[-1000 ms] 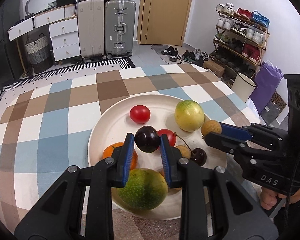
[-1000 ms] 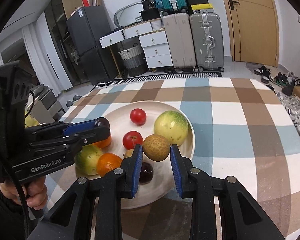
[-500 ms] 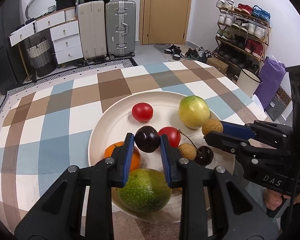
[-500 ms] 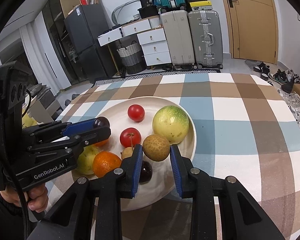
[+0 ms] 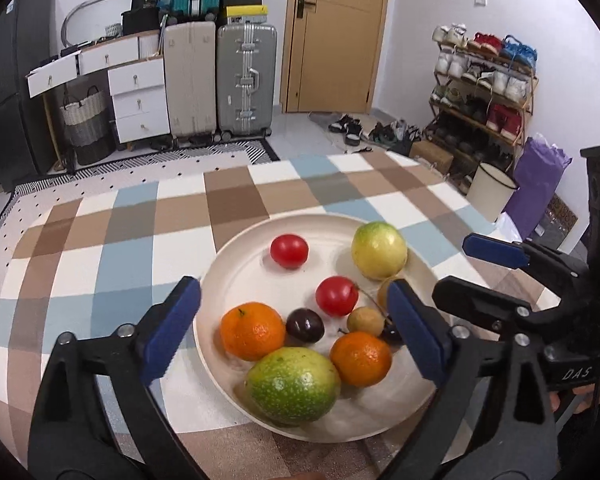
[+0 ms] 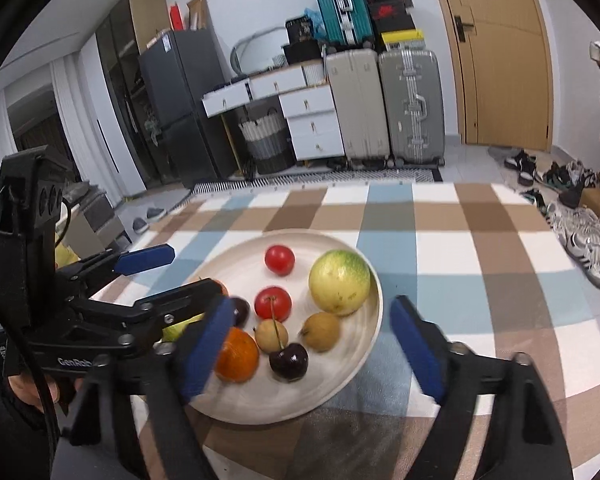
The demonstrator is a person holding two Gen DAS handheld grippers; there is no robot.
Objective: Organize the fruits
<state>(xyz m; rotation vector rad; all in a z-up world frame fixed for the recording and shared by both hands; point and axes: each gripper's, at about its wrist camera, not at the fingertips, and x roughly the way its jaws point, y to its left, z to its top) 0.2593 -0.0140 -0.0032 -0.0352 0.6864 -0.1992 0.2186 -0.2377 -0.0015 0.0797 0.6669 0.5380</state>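
Left wrist view: your left gripper (image 5: 296,332), black with blue pads, jaws opening wide, nothing pressed between them. Below it, round cream plate (image 5: 236,276) on the checked tablecloth (image 5: 100,240), holding a small dark plum (image 5: 305,325) lying free between an orange mandarin (image 5: 253,331) and a red tomato (image 5: 336,296).

Right wrist view: your right gripper (image 6: 312,344), jaws opening, gripping nothing. Brown round longan-like fruit (image 6: 321,331) rests on the plate beside a dark stemmed cherry (image 6: 288,361).
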